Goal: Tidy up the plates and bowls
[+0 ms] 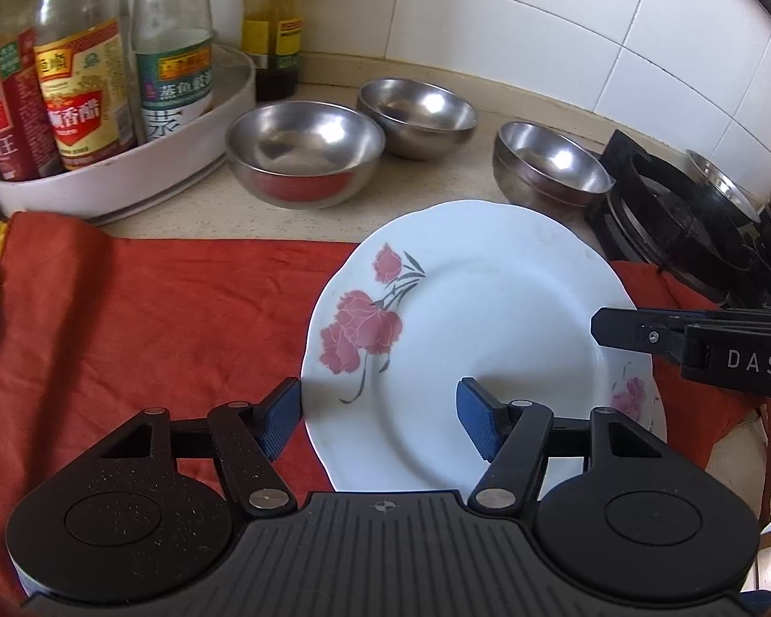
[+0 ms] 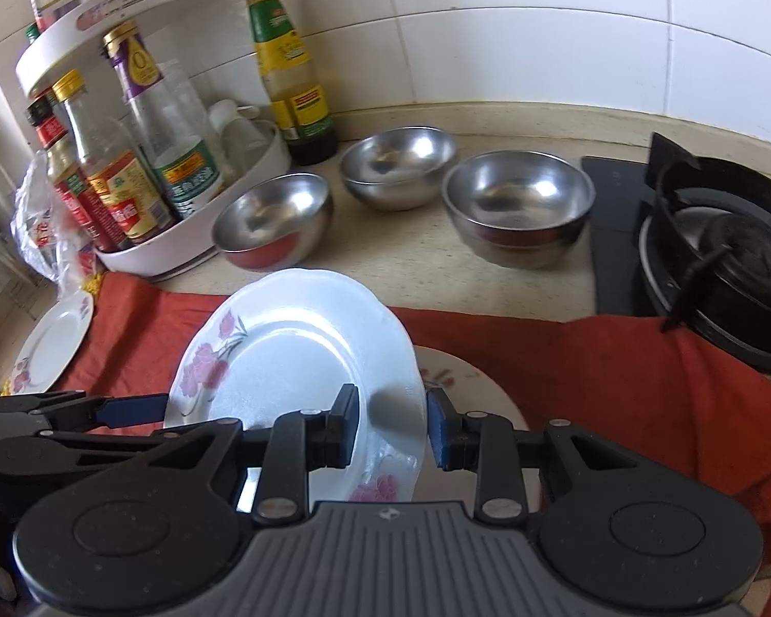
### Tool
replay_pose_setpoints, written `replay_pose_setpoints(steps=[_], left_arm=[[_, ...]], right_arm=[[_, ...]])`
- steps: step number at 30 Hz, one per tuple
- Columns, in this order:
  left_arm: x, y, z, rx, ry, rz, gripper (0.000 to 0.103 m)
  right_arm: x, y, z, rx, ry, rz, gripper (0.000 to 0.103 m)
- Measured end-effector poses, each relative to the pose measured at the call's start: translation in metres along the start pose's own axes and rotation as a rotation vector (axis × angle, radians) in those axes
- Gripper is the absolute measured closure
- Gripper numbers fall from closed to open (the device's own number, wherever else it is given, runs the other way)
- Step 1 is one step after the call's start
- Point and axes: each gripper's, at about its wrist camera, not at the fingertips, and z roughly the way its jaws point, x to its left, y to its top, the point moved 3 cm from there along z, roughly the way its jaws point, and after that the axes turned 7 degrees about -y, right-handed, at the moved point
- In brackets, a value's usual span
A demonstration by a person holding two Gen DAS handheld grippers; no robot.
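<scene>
A white plate with pink flowers [image 1: 462, 329] is tilted above the red cloth [image 1: 154, 319]. It also shows in the right wrist view [image 2: 303, 355]. My left gripper [image 1: 380, 416] is open, its jaws standing either side of the plate's left edge. My right gripper [image 2: 390, 427] is open around the plate's right rim; it enters the left wrist view at the right [image 1: 694, 344]. A second flowered plate [image 2: 462, 375] lies under the tilted one. A third plate [image 2: 51, 344] lies at the far left. Three steel bowls [image 1: 303, 149] [image 1: 416, 113] [image 1: 550, 159] stand behind on the counter.
A white rack of sauce bottles [image 1: 128, 154] stands at the back left, with a tall bottle [image 1: 272, 20] beside it. A black gas stove [image 2: 719, 252] stands at the right. The tiled wall [image 2: 488, 25] closes the back.
</scene>
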Motion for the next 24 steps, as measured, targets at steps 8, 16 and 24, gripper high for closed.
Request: replay_pose_setpoints(steps=[8,16,24], left_arm=[[-0.013,-0.002,0.007,0.017,-0.027,0.033,0.032],[-0.023,-0.006,0.012,0.028,-0.038,0.039,0.031],[-0.031,-0.006,0.019,0.032,-0.053,0.034,0.031]], right_arm=[[-0.014,-0.010,-0.003,0.016,-0.029,0.026,0.072],[-0.026,-0.018,0.000,0.040,-0.050,0.038,0.072],[-0.039,-0.022,0.009,0.064,-0.071,0.042,0.072]])
